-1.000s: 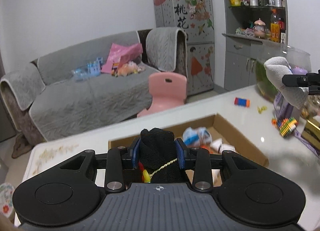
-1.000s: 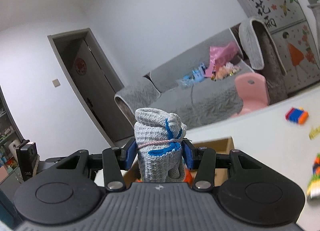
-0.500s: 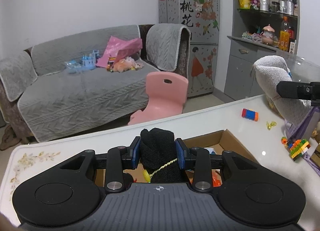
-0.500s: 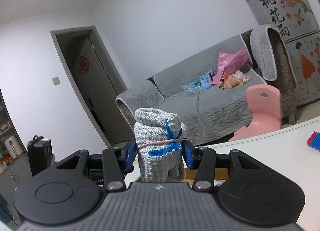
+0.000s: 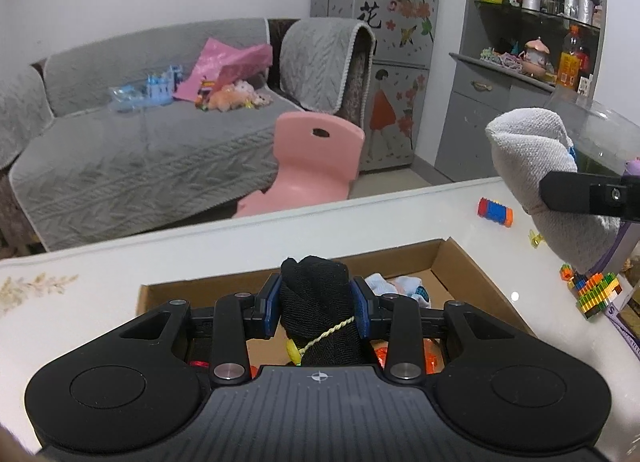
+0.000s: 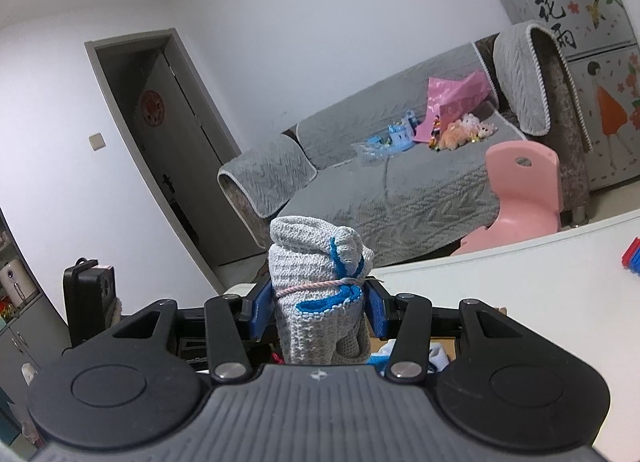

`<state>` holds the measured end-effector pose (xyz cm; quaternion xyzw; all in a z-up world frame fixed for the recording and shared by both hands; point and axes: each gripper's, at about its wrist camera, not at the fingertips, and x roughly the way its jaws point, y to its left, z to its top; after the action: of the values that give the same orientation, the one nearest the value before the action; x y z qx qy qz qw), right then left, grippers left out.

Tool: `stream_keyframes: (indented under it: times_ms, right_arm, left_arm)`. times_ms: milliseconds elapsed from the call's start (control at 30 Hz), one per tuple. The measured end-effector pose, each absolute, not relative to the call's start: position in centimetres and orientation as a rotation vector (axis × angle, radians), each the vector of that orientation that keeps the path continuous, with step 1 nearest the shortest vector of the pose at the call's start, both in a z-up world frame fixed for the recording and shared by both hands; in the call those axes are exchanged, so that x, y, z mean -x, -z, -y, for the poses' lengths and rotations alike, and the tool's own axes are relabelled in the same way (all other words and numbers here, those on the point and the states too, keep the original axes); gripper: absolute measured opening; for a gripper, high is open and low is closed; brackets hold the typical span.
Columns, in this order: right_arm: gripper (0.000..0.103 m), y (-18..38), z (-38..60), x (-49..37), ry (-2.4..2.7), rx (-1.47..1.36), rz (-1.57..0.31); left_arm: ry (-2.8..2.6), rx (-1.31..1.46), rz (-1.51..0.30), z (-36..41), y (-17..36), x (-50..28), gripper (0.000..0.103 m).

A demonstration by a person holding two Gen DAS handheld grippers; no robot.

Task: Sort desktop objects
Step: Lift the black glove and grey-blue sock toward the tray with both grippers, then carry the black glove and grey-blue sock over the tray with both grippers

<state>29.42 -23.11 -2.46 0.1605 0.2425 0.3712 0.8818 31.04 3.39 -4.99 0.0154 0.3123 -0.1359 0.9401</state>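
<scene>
While both grippers hang above the cardboard box (image 5: 476, 274) on the white worktop (image 5: 224, 250), each carries 1 rolled bundle. Left gripper (image 5: 315, 308): jaws clamped on 1 black glove bundle (image 5: 314, 294) w/ yellow cord, directly over the box. Right gripper (image 6: 320, 312): jaws clamped on 1 grey knit glove bundle (image 6: 316, 282) w/ blue trim, held right of the box. Right of the box on the worktop: 1 red-blue brick stack (image 5: 495, 211), 1 multicolour brick cluster (image 5: 596, 290), 1 yellow clip (image 5: 536, 238). White-blue cloth (image 5: 400, 288) lies inside the box.
</scene>
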Motion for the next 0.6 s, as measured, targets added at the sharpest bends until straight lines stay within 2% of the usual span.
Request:
stream_keyframes:
  times_ms: [600]
  right_arm:
    - [0.044,4.0,22.0,-30.4,-0.76,-0.293,-0.593]
  left_arm:
    - [0.268,-0.046,-0.714,-2.6,8.2,-33.3,0.043]
